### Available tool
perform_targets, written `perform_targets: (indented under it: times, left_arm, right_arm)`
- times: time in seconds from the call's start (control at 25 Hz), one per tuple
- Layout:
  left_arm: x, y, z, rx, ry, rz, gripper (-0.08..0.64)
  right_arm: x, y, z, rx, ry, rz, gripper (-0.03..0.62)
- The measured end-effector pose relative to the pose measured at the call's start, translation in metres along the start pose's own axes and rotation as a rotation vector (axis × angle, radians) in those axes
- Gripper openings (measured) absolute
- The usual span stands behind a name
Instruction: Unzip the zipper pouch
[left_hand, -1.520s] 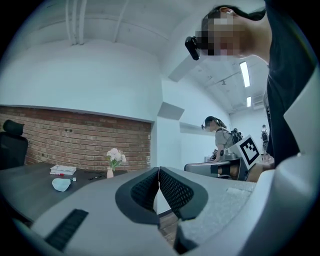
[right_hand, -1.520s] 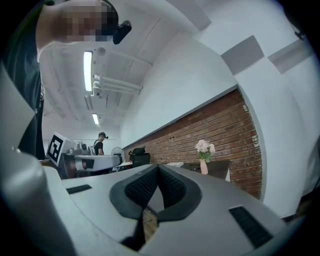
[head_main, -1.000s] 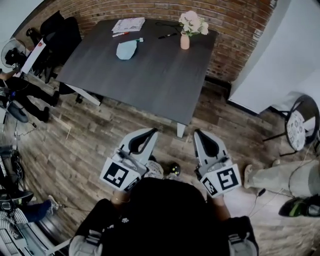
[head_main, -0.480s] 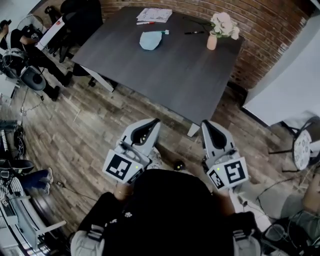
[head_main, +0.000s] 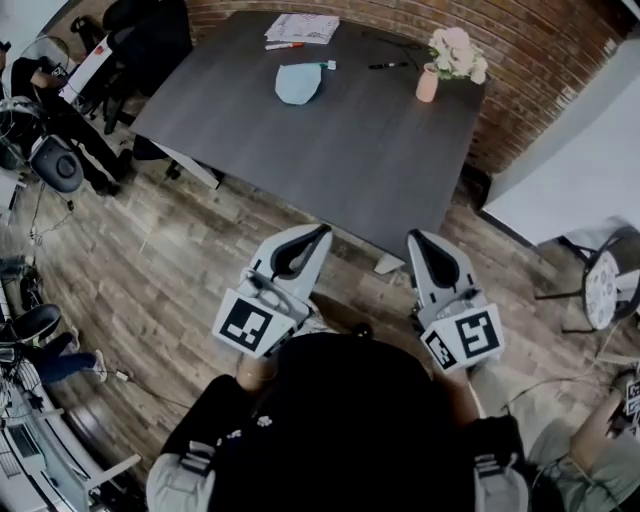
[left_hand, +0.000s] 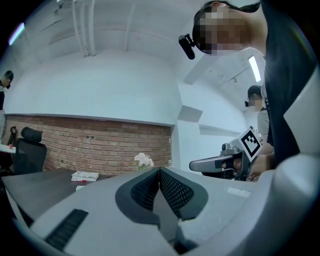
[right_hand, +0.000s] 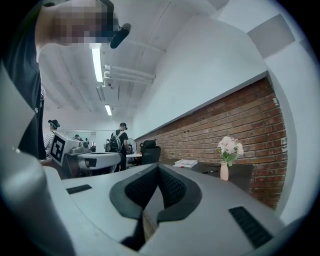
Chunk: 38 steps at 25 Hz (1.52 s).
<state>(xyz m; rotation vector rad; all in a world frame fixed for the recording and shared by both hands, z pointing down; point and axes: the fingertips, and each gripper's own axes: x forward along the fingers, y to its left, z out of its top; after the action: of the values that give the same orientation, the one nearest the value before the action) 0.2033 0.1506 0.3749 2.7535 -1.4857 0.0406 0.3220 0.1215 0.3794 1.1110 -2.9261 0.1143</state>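
Pale blue, rounded zipper pouch (head_main: 298, 84) flat on dark table (head_main: 330, 160); left tongs (head_main: 321, 230), right tongs (head_main: 412, 236) both closed, empty.

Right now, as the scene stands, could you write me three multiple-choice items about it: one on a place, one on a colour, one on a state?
1. Where does the pouch lie?
A. On the table, near the papers
B. On the floor
C. On a chair

2. What colour is the pouch?
A. Red
B. Light blue
C. Black

3. How do the jaws of the left tool and the right tool stand?
A. Wide open
B. Shut, with nothing between them
C. Shut on the pouch

Answers:
1. A, since the head view shows it on the far part of the dark top, just below the papers.
2. B, since it shows pale blue against the dark top.
3. B, since each gripper view shows its two pads meeting with nothing between them, far from the pouch.
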Motion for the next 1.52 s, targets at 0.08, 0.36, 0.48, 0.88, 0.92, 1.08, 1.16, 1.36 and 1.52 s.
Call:
perform_targets:
  times: [0.08,0.36,0.48,0.88,0.92,1.08,1.16,1.36,1.52]
  left_arm:
    - [0.007,0.012,0.000,-0.003,0.000,-0.014,0.005]
    - [0.023,0.060,0.001,-0.014,0.001,-0.029,0.005]
    - [0.021,0.087,0.000,-0.019,0.003,-0.020,0.005]
    - [0.010,0.201,0.003,-0.026,0.015,0.003,0.005]
    - [0.008,0.214,0.002,-0.028,0.017,0.003,0.005]
    - [0.001,0.262,-0.002,-0.026,0.029,-0.003,0.005]
    - [-0.001,0.283,-0.005,-0.035,0.031,-0.013,0.005]
    - [-0.002,0.329,-0.011,-0.060,0.033,-0.034,0.005]
    - [-0.009,0.364,-0.016,-0.071,0.027,-0.035,0.005]
  right_arm:
    - [0.010,-0.006,0.002,0.000,0.003,-0.023,0.000]
    - [0.054,-0.013,0.001,0.004,0.022,-0.049,0.000]
    - [0.078,-0.012,0.003,0.000,0.025,-0.057,0.000]
    - [0.185,0.006,0.008,0.003,0.036,-0.065,0.000]
    - [0.198,0.010,0.008,0.004,0.039,-0.065,0.000]
    - [0.244,0.023,0.004,0.009,0.053,-0.077,0.001]
    - [0.262,0.027,0.002,0.010,0.059,-0.094,0.001]
    - [0.300,0.031,-0.002,0.011,0.084,-0.139,0.000]
    - [0.329,0.035,-0.003,0.003,0.092,-0.168,0.001]
